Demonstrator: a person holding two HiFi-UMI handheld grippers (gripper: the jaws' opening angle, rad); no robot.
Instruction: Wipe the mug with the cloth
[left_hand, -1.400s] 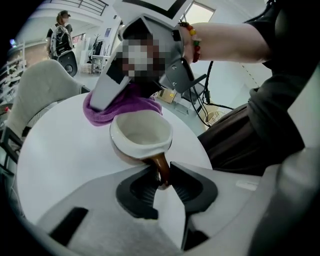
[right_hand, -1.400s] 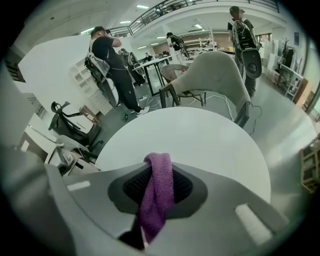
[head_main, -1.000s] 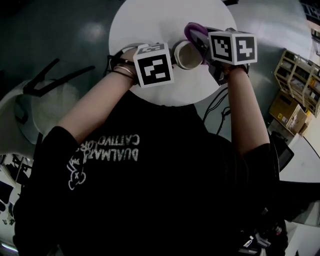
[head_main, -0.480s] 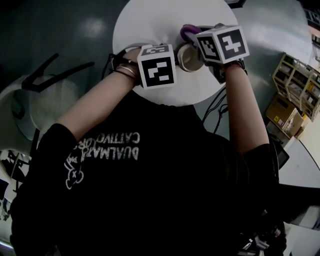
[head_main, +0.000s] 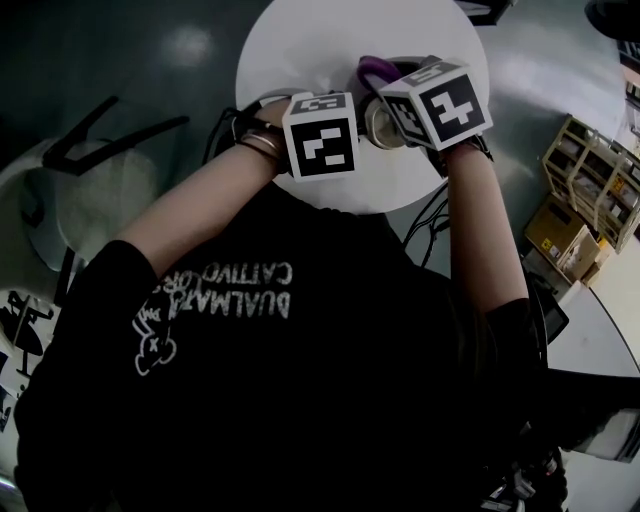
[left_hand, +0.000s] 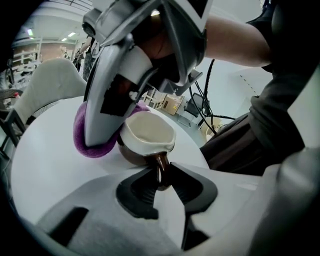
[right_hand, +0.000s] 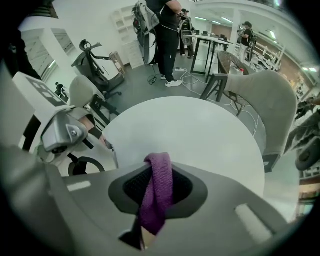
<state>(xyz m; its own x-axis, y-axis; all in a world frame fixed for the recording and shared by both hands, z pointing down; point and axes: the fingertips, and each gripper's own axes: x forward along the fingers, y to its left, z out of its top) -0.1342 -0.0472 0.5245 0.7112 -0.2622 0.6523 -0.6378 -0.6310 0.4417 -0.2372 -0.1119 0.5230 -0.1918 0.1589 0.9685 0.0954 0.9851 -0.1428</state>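
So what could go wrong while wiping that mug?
1. The left gripper pinches the mug only by its thin handle. A hard push from the cloth might twist the mug loose and tip it onto the table.
2. The right gripper holds just a narrow fold of cloth, which could slide out during rubbing.

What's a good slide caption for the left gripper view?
Left gripper holds the mug by its handle while the right gripper holds the cloth against it.
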